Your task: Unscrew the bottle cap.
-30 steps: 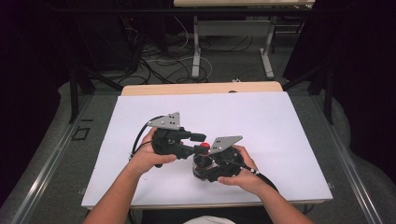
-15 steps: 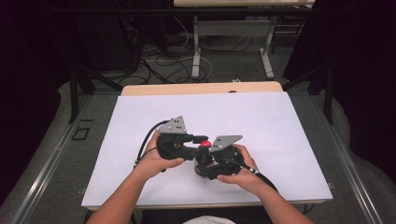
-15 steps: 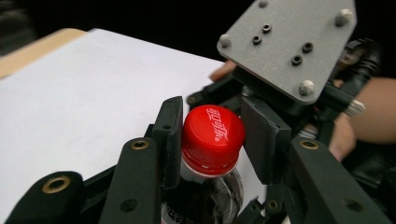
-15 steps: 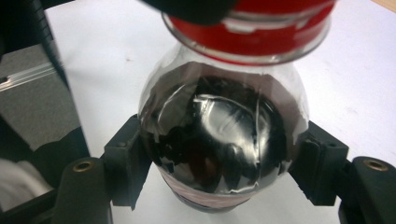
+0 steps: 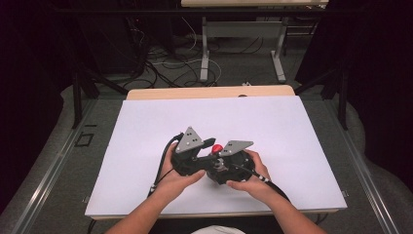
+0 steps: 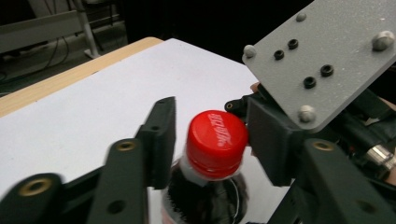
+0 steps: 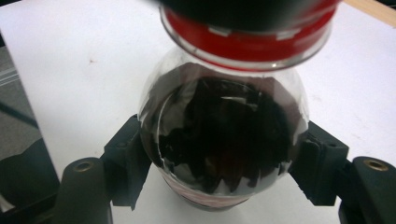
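My right hand-held gripper (image 7: 224, 163) is clamped on the body of the cola bottle (image 7: 224, 140), both pads tight vs the sides, bottle near the front middle of the white table (image 5: 292, 126). Left hand-held gripper (image 6: 210, 140) sits astride the red cap (image 6: 215, 142); jaws have just been opening, w/ a gap by the left jaw, not gripping.

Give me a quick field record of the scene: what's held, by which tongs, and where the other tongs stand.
item: cola bottle, dark drink, red cap on
right tongs: shut on the bottle's body
left tongs: jaws either side of the cap, a gap on the left side, just been opening
surface: white table
hands: both near the table's front edge, close together
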